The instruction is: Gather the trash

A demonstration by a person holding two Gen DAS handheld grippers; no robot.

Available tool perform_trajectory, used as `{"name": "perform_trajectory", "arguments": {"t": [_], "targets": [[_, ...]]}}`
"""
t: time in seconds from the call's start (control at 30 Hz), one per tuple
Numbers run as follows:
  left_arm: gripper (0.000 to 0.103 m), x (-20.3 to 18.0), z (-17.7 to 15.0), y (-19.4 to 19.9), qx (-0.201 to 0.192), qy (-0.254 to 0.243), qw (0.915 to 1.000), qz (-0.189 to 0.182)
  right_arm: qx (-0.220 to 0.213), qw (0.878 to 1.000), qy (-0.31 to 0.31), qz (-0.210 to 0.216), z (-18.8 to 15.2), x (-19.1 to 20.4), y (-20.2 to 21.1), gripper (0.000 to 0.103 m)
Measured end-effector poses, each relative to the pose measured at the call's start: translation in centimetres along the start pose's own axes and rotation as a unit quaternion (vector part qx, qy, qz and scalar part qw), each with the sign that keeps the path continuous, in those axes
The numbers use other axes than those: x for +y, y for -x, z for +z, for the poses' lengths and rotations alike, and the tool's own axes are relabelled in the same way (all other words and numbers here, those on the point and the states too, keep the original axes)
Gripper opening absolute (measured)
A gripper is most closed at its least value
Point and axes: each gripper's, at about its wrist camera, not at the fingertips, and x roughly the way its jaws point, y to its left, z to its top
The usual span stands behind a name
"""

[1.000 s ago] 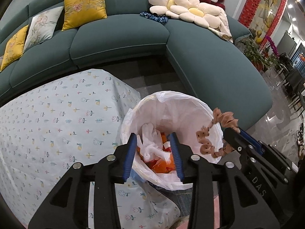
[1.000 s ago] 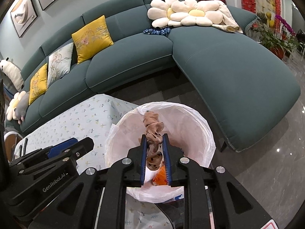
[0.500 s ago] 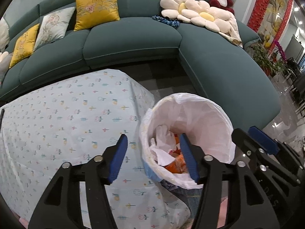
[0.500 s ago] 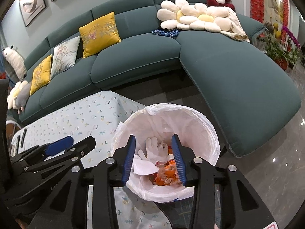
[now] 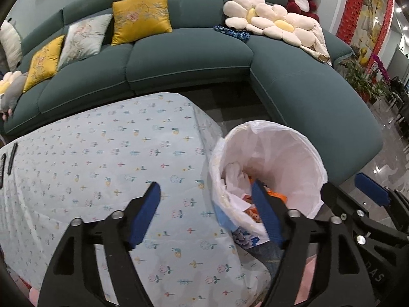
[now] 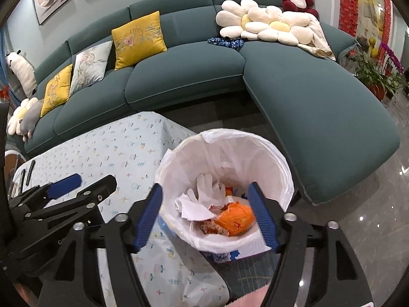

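Note:
A trash bin with a white plastic liner (image 6: 255,153) stands beside the table corner; it also shows in the left wrist view (image 5: 294,153). Inside lie a white glove (image 6: 209,190), crumpled white paper (image 6: 196,211), an orange wrapper (image 6: 236,218) and a brown spotted scrap (image 6: 213,227). My right gripper (image 6: 205,215) is open and empty, just above the bin's near rim. My left gripper (image 5: 205,209) is open and empty, over the table's right edge next to the bin.
The table has a pale floral cloth (image 5: 102,166) with dark slim objects (image 5: 11,157) at its far left. A teal L-shaped sofa (image 6: 306,97) with cushions wraps behind and to the right. Glossy floor (image 6: 370,204) lies to the right.
My right gripper opened and let go of the brown spotted scrap, which now lies in the bin. Both grippers opened wider and drew back from the bin.

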Motion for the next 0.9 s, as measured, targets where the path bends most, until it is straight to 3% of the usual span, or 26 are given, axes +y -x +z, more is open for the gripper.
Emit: {"name": "perform_trajectory", "arguments": {"t": [0.07,0.17,0.37,0.47,0.9], "targets": [[0.075,0.2,-0.5,0.2,0.001,-0.003,1.0000,0.003,0.002,1.000,0.011,-0.008,-0.4,0.3,0.1,0.072],[0.082,0.8,-1.4,0.3,0.001,0.003,0.9999,0.014,0.004,1.000,0.018,-0.019,-1.3,0.5,0.4,0.082],[0.084,1.5,-3.1,-0.1,0.014,0.014,0.9995,0.026,0.008,0.999,0.018,-0.032,-2.6,0.4,0.6,0.084],[0.088,1.7,-4.1,0.0,0.013,0.015,0.9989,0.042,0.002,0.999,0.018,-0.031,-3.2,0.3,0.8,0.097],[0.089,1.8,-6.6,0.4,0.012,0.009,0.9981,0.060,-0.002,0.999,0.020,-0.040,-5.9,0.2,1.0,0.096]]}}
